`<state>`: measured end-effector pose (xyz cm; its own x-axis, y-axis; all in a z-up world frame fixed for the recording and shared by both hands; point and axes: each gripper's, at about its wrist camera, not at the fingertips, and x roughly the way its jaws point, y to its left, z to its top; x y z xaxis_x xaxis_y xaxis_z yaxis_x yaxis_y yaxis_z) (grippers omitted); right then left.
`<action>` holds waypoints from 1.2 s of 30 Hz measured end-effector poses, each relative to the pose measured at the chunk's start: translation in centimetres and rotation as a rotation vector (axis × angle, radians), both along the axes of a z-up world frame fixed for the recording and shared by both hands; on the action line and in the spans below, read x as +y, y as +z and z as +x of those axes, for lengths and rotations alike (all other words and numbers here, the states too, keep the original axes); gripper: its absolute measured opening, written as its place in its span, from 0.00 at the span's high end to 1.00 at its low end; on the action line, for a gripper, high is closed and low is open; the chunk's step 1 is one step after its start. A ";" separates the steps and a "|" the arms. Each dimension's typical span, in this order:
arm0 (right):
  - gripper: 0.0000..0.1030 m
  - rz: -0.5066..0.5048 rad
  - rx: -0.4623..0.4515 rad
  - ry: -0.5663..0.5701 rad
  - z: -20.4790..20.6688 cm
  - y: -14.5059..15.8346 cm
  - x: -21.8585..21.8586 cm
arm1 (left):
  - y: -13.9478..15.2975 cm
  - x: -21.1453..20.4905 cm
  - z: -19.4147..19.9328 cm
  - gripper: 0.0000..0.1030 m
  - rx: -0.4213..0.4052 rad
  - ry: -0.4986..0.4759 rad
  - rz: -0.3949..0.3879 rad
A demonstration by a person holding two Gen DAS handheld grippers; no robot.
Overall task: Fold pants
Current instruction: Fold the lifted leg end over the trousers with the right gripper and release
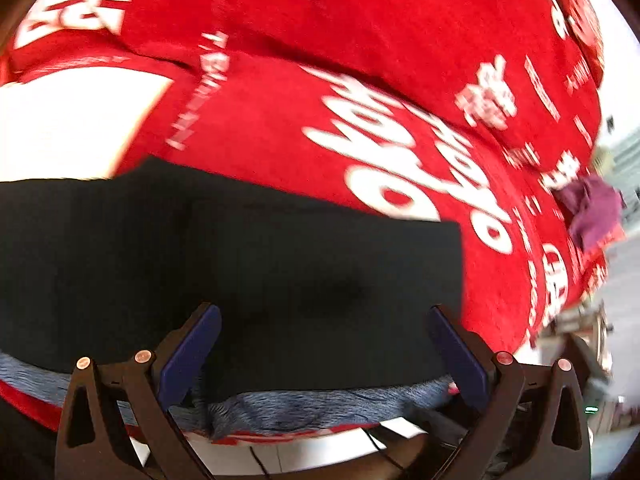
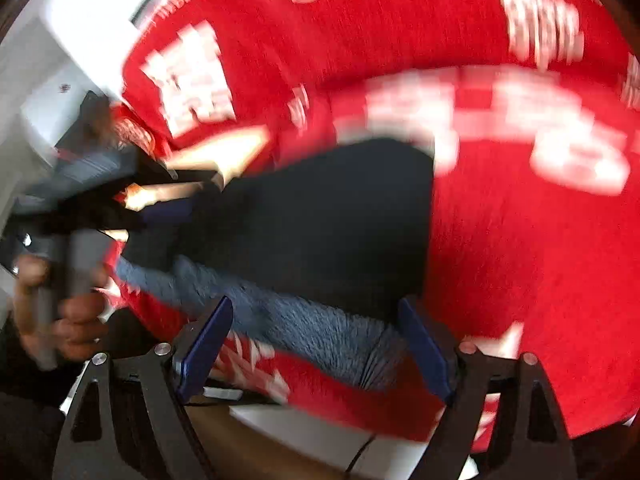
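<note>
Pants [image 1: 240, 264] look mostly folded already: a dark, compact rectangle w/ a straight right edge, lying flat on the red printed cloth [image 1: 360, 60] that covers the worktop. In the left wrist view they fill the lower-centre of frame; in the right wrist view they sit centre, slightly left. A fuzzy blue-grey layer [image 2: 320, 332] shows along the near edge, either the pants' lining or smth under them, can't tell which. Judgement: main folds done, maybe one more fold or just a tidy-up left.

Left gripper [image 1: 324, 344]: fingers wide apart, nothing between the pads, hovering over the near edge of the pants; contact w/ fabric not evident.

Right gripper [image 2: 320, 348]: also spread wide, empty, above the fuzzy edge; blur too heavy to say if a pad touches it.

Purple cloth [image 1: 592, 212] lies at the right of the left wrist view, well apart from the pants.
</note>
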<state>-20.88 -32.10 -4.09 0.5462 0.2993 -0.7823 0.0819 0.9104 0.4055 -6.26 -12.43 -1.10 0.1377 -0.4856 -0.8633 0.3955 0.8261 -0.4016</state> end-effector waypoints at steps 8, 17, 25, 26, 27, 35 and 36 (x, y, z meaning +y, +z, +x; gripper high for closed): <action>0.15 0.008 -0.141 0.044 -2.8 3.3 -0.3 | -3.4 -0.6 -1.3 0.00 -0.026 -0.076 0.106; 0.15 0.146 0.076 0.175 -0.1 -2.0 2.0 | -3.3 -0.5 -1.3 0.00 -0.033 -0.087 0.101; 0.13 -0.175 -0.174 0.144 0.3 6.6 -0.1 | -3.4 -1.0 -2.5 0.00 -0.088 -0.119 0.143; 0.13 -0.179 -0.178 0.151 0.9 6.9 -0.4 | -3.3 -1.0 -2.8 0.00 -0.097 -0.126 0.149; 0.13 -0.172 -0.175 0.175 2.2 6.8 -0.5 | -3.3 -0.9 -2.9 0.00 -0.101 -0.130 0.148; 0.13 -0.071 -0.017 0.256 10.7 1.5 -2.7 | -3.3 -0.1 -3.4 0.00 -0.097 -0.134 0.120; 0.13 -0.094 -0.023 0.262 10.7 1.6 -2.3 | -3.3 0.0 -3.3 0.00 -0.091 -0.130 0.118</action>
<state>-10.15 -34.41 -2.46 0.4776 0.3595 -0.8017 -0.1697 0.9330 0.3173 -9.52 -12.46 -4.35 0.1600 -0.4008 -0.9021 0.5323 0.8047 -0.2631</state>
